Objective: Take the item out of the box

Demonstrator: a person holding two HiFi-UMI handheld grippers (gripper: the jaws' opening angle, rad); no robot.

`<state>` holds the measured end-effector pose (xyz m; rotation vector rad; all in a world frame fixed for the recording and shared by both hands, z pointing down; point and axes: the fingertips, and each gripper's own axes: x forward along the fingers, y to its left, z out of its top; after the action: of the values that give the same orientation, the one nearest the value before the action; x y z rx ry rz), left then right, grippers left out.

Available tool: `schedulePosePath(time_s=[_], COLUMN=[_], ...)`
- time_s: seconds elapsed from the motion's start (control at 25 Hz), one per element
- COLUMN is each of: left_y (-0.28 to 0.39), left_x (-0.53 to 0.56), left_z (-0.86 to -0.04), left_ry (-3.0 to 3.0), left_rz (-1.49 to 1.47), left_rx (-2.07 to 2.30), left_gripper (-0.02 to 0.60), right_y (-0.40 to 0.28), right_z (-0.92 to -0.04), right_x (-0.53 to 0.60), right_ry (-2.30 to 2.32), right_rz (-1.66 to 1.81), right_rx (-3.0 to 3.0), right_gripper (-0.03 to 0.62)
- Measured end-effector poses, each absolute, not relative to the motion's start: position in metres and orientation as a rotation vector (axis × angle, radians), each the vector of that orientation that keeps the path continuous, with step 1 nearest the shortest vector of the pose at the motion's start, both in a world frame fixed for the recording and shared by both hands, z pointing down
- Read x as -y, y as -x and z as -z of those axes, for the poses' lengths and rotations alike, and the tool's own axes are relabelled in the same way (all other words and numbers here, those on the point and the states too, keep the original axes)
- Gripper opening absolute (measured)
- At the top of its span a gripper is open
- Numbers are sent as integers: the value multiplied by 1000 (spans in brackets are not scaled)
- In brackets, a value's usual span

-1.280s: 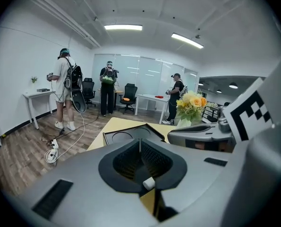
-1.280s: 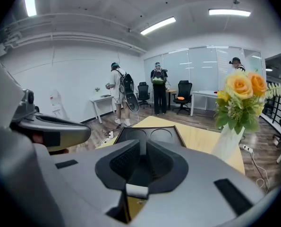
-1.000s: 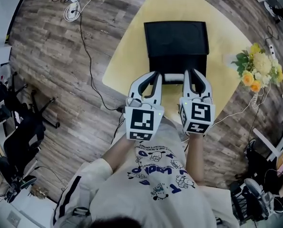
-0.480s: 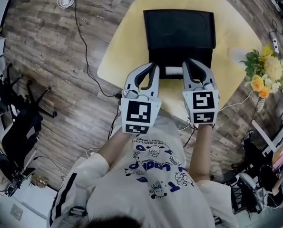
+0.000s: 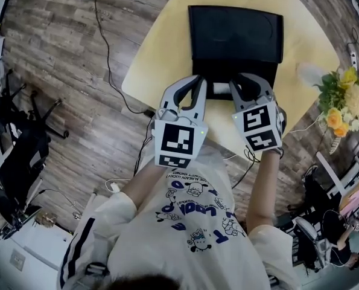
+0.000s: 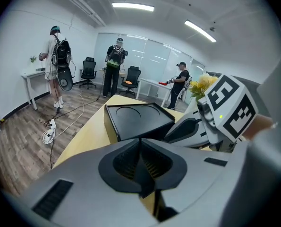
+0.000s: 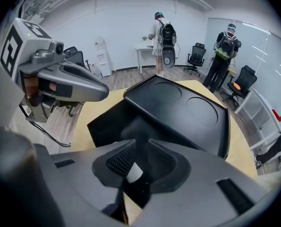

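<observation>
Seemingly the approach is in hand: on the yellow tabletop [image 5: 167, 47] the black rectangular box [image 5: 227, 70] lies open, its recessed black lid [image 5: 235, 32] tilted back on the far side. A small white item [image 5: 218, 91] shows at the box's near edge, between the two grippers. The left gripper [image 5: 194, 84] has its jaws pressed together on nothing. The right gripper [image 5: 242, 84] has just been parting its jaws; a white sliver shows in the gap, seemingly untouched. Next it likely must close on the item and lift. The item's shape and the box floor are hard to make out
</observation>
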<state>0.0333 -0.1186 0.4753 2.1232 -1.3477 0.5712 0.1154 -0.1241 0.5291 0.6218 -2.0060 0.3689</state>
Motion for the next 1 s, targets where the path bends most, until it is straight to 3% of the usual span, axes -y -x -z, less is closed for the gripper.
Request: schedulePosePath(time_s=[1.0], left_y=[-25], left_x=[111], left_z=[-487], left_ry=[-2074], left_rz=[-559], left_rx=[1342], left_gripper=[25], right_y=[-110], right_z=[-565], right_x=[85], right_ry=[83], right_rz=[-247], right_rx=[1781], right_gripper=[161])
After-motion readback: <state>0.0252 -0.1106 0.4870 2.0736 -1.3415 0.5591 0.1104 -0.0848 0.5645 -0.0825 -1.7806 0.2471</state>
